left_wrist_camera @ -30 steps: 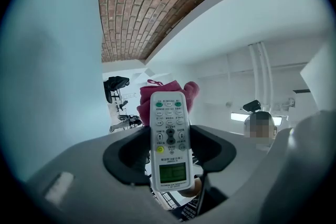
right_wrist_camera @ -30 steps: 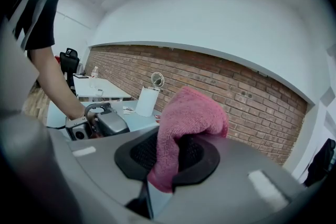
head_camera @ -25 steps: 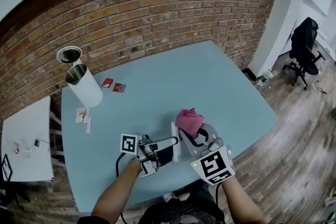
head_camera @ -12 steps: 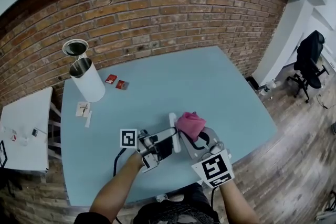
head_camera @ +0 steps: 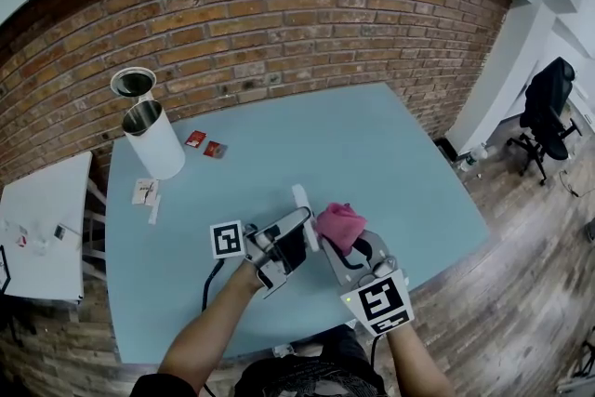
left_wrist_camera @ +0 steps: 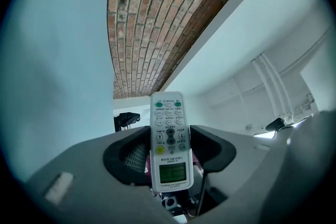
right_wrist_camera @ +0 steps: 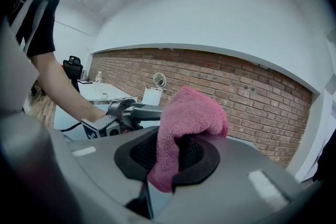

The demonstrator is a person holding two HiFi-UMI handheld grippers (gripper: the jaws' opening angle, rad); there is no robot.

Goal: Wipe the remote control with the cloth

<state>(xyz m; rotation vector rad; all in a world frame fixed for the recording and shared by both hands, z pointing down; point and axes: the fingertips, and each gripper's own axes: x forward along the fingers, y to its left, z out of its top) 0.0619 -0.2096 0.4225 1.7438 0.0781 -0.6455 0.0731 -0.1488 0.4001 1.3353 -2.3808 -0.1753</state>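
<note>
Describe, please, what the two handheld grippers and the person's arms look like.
The left gripper and right gripper are pale grey shells with black textured pads on the jaws. Each carries a white cube printed with black square markers. A black cable trails from the left one. The forearms are bare; a black short sleeve with pale print shows.

Light-blue table [head_camera: 390,163], set against a brick wall [head_camera: 279,14]. Bears a white bin [head_camera: 156,152] upright near the far left corner, with a round disc [head_camera: 133,84] standing up behind its open top. Holds two red packets [head_camera: 195,139] [head_camera: 215,150] just right of the bin, close together. Carries white paper slips [head_camera: 146,193] nearer, by the left edge.
</note>
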